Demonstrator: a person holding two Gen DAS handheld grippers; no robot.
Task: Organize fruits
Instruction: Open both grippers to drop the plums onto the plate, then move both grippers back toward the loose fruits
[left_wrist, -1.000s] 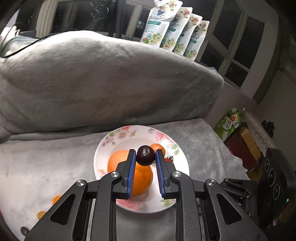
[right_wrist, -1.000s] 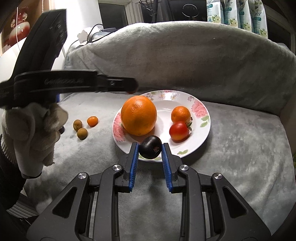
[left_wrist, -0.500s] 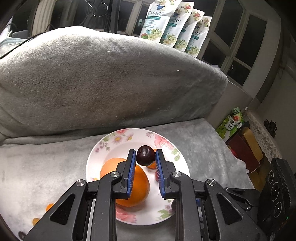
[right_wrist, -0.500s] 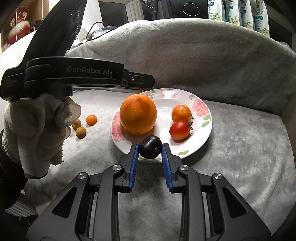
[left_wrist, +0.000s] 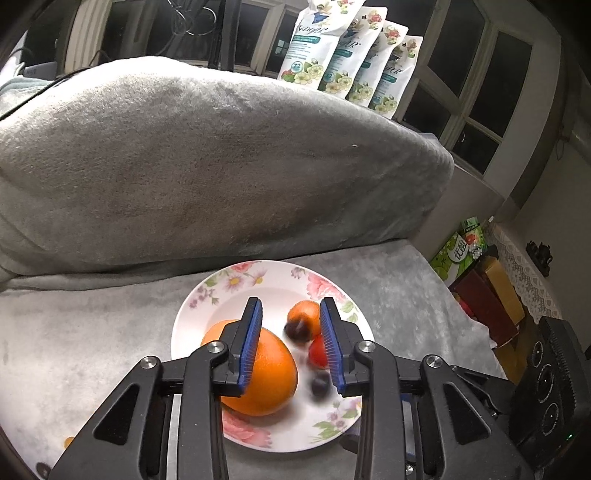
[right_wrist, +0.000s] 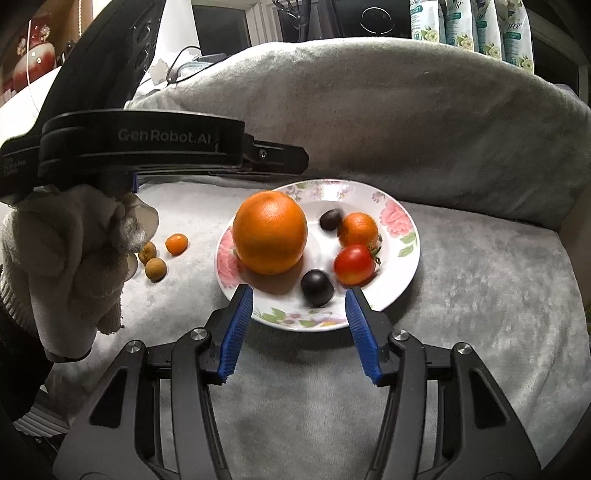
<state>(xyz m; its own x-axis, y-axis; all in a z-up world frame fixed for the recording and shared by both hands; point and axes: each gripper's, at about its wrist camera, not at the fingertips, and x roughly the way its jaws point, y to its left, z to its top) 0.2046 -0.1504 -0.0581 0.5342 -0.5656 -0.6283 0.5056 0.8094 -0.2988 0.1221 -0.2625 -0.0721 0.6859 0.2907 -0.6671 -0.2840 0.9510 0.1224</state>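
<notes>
A soft grey blanket (right_wrist: 461, 295) covers the seat, and a flowered plate (right_wrist: 402, 225) sits on it. Two dark plums (right_wrist: 317, 287) lie loose on the plate beside the big orange (right_wrist: 270, 232), small orange (right_wrist: 357, 229) and tomato (right_wrist: 354, 264). Both the right gripper (right_wrist: 299, 325) and left gripper (left_wrist: 291, 343) are wide apart and hold nothing. Three small fruits (right_wrist: 155, 268) wait off the plate; I think they go next.

Both grippers are matte black with silver screws and ribbed blue pads (right_wrist: 236, 332). The left gripper (left_wrist: 291, 345) reads "GenRobot.AI" in grey lettering. A cream knitted glove (right_wrist: 70, 258) covers the left hand.
</notes>
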